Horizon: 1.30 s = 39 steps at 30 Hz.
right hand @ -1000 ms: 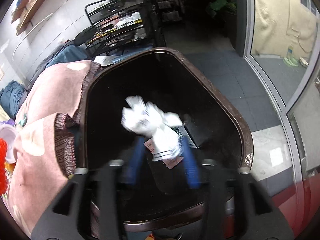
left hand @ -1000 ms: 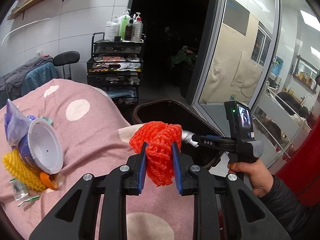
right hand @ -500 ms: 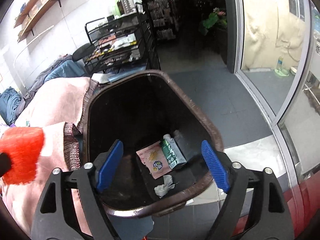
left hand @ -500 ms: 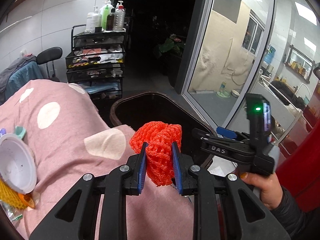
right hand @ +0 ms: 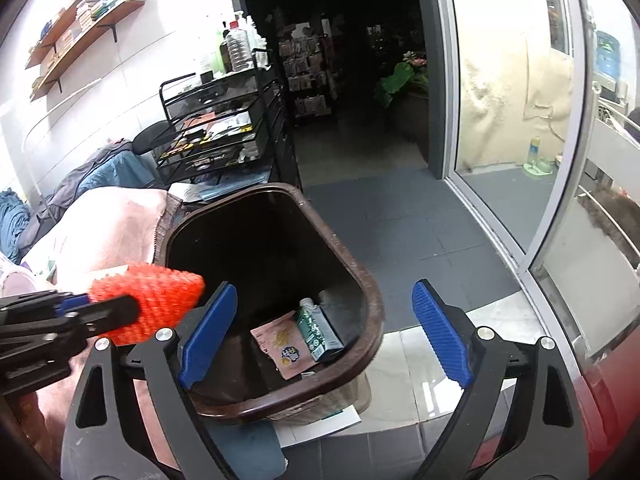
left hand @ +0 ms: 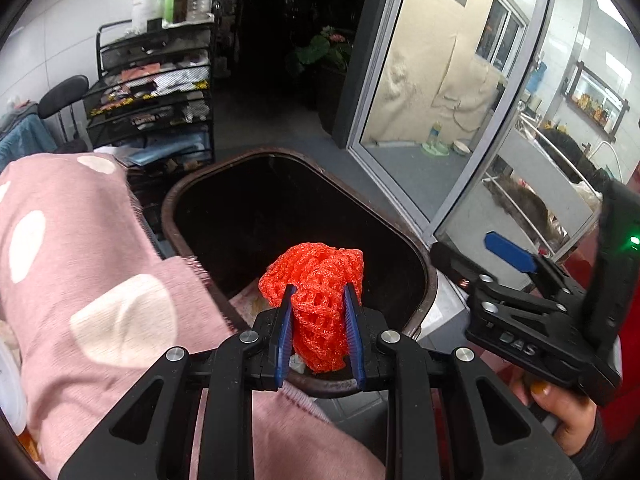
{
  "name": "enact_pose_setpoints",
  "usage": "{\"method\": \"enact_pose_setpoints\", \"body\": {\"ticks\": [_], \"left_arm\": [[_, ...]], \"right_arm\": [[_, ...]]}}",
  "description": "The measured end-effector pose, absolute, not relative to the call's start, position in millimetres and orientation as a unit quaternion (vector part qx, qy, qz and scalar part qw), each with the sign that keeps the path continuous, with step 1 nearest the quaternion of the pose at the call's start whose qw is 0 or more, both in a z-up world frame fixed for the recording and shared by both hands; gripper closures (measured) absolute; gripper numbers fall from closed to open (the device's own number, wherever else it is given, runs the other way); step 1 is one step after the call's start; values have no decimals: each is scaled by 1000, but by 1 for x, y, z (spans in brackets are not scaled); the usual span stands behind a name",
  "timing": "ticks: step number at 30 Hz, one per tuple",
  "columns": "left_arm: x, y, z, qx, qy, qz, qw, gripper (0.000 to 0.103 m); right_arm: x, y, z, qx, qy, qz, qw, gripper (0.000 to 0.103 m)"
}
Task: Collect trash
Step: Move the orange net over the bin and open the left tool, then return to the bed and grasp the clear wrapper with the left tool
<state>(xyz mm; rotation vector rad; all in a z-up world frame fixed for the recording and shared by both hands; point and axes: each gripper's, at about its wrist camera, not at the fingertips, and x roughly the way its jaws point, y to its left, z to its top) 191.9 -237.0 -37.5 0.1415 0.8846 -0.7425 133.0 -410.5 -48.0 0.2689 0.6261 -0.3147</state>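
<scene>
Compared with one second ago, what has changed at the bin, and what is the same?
The right tongs let a white crumpled wad fall into the brown bin, pulled back, and their jaws are opening, empty. The left tongs carried the red foam net from the pink cloth over the bin. Same: net clamped.

Pink dotted blanket [left hand: 80, 248] over the bed, white cup (partly cut off) [left hand: 8, 392] at its edge; brown bin [right hand: 372, 300] on grey floor [right hand: 400, 220]
</scene>
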Motion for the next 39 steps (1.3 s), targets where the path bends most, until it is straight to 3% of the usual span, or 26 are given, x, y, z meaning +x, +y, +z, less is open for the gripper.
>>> {"method": "enact_pose_setpoints", "body": {"ticks": [9,12,14,16,20,39], "left_arm": [[204,-253,-49,67,444,-347,823,76],[207,-255,-49,69,440,-341,828,62],[207,-255,-48,69,434,-337,833,34],[206,-253,-46,65,421,-334,841,20],[203,-252,-40,68,404,-343,845,9],[162,-197,-5,83,324,-282,899,6]], "right_arm": [[124,-422,-50,141,302,-169,928,14],[121,-422,-50,142,300,-170,928,14],[121,-422,-50,141,300,-171,928,14],[121,-423,-49,141,300,-172,928,14],[120,-424,-49,143,300,-173,927,13],[129,-395,-41,135,293,-125,938,9]]}}
